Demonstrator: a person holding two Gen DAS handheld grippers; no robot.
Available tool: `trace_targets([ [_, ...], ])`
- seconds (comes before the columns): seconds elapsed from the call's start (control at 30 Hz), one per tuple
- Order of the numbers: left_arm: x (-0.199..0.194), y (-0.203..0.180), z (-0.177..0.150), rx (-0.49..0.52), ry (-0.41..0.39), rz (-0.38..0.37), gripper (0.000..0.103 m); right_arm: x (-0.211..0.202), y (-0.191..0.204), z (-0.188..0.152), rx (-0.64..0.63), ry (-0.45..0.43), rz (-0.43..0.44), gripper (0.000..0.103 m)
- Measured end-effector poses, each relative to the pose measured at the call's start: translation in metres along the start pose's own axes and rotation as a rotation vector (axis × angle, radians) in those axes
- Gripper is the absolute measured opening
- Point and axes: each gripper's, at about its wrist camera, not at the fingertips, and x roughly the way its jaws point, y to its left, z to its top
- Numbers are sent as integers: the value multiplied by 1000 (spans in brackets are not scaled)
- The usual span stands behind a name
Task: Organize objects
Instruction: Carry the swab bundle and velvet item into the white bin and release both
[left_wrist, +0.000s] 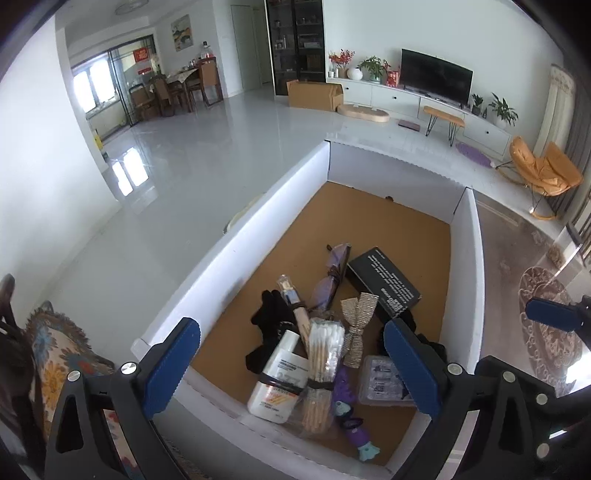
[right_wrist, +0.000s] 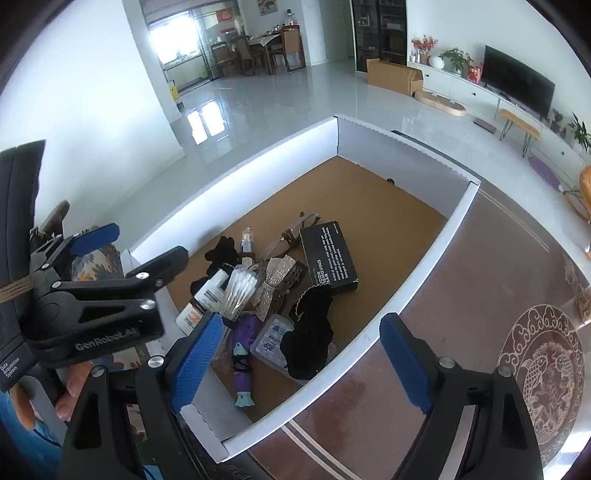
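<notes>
A white-walled cardboard box (left_wrist: 236, 243) (right_wrist: 424, 273) with a brown floor holds a pile of small items: a white bottle (left_wrist: 275, 380) (right_wrist: 203, 299), a cotton swab bundle (left_wrist: 323, 354) (right_wrist: 238, 290), a black box (left_wrist: 384, 282) (right_wrist: 328, 256), a glittery bow (left_wrist: 356, 328) (right_wrist: 273, 284), a purple fish toy (left_wrist: 349, 410) (right_wrist: 243, 354), black cloth (right_wrist: 310, 336) and a clear plastic case (left_wrist: 382, 380) (right_wrist: 271, 341). My left gripper (left_wrist: 291, 369) (right_wrist: 129, 251) is open over the box's near edge. My right gripper (right_wrist: 303, 365) is open and empty above the near right wall.
The box sits on a brown table with a round fish pattern (right_wrist: 543, 373). A patterned cushion (left_wrist: 55, 354) lies to the left. Beyond are a white floor, a TV unit (left_wrist: 436, 79) and an orange chair (left_wrist: 543, 170).
</notes>
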Motion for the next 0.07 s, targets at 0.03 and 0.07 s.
trace_targets([
  [0.03,0,1,0,-9,-7,-5,101,0,-1,0,0,0,-2,87],
  [0.07,-1,1,0,-10,-16,1,101,0,-2,0,1,-1,-2,87],
])
